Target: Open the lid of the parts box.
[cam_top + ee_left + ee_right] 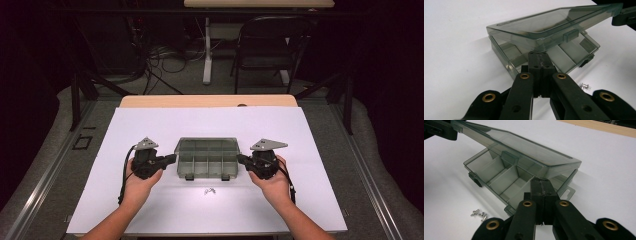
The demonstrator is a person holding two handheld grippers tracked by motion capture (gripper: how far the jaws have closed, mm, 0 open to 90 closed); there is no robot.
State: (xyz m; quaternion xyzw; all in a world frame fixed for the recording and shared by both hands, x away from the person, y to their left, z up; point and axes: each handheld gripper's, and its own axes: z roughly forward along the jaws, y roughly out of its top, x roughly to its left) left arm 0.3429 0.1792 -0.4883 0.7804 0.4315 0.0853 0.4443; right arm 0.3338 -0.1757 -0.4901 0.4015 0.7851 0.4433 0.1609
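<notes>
Grippers x2: left gripper (172, 159) and right gripper (240, 159) both pinching lid (206, 145) corners | 1 organizer box (207, 169) mid-table, half open | couple tiny screws (209, 191) just in front

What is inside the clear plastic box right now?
The box shows only bare divider compartments where its raised lid leaves them visible. The back compartments under the lid are partly covered. Small screws lie outside on the table.

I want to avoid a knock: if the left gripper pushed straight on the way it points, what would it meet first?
The left gripper already sits at the raised lid of the smoky compartment box; pushing on, it would probably press that lid's corner first.
</notes>
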